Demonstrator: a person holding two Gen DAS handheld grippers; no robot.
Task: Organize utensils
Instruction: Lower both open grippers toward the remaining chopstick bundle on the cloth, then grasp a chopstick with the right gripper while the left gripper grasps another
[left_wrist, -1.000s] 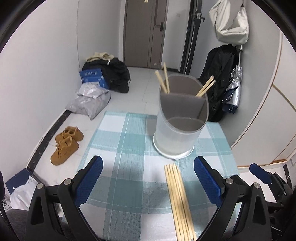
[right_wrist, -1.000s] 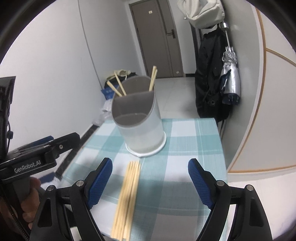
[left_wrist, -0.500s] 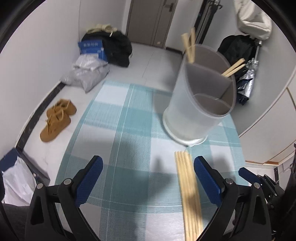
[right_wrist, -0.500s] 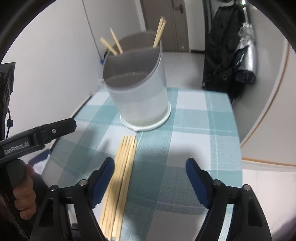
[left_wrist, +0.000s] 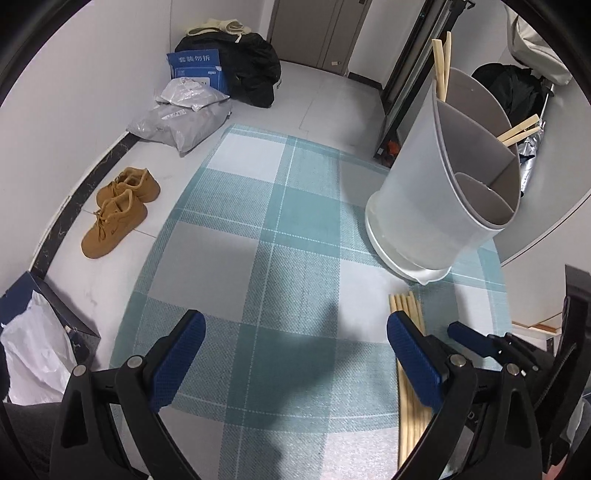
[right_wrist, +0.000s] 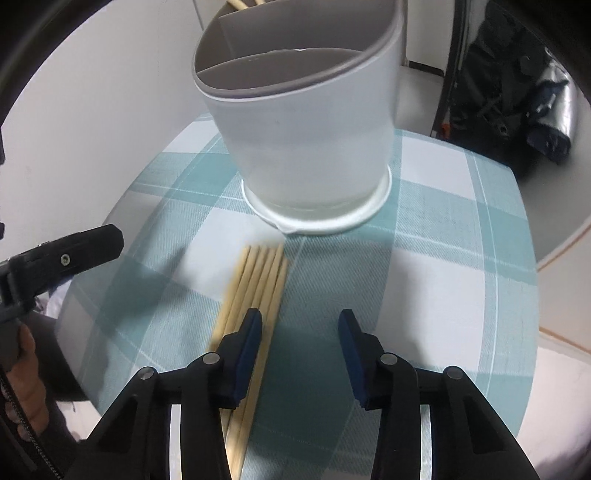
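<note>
Now down over the sticks (right_wrist: 255, 291): a flat row of thin wooden chopsticks lying side by side on the checked desk (right_wrist: 443, 258), tips just short of the holder (right_wrist: 306, 122), pointing toward it. Right tongs (right_wrist: 300, 338) part-way closed, jaws just been narrowing, nothing pinched yet; left pad over the row's right edge, right pad over bare cloth, most of the row lying outside the gap to the left. Left tongs (left_wrist: 291, 345) spread wide and empty over bare cloth, sticks just past the right pad.

Likely very light, stiff, smooth and round, so prone to rolling and to fanning apart under a squeeze. Judged best taken near mid-length, across the row, so the bundle hangs level rather than tipping. Pinched flat against cloth, probably only one or two caught; pads low at the cloth would help gather the whole set. Not fragile, though thin enough to flex or slide lengthwise out of a loose grip.

Holder upright, divided into compartments, a few sticks already standing in the far ones, near one apparently empty. Light plastic by the look, so liable to shift or tip if nudged.
</note>
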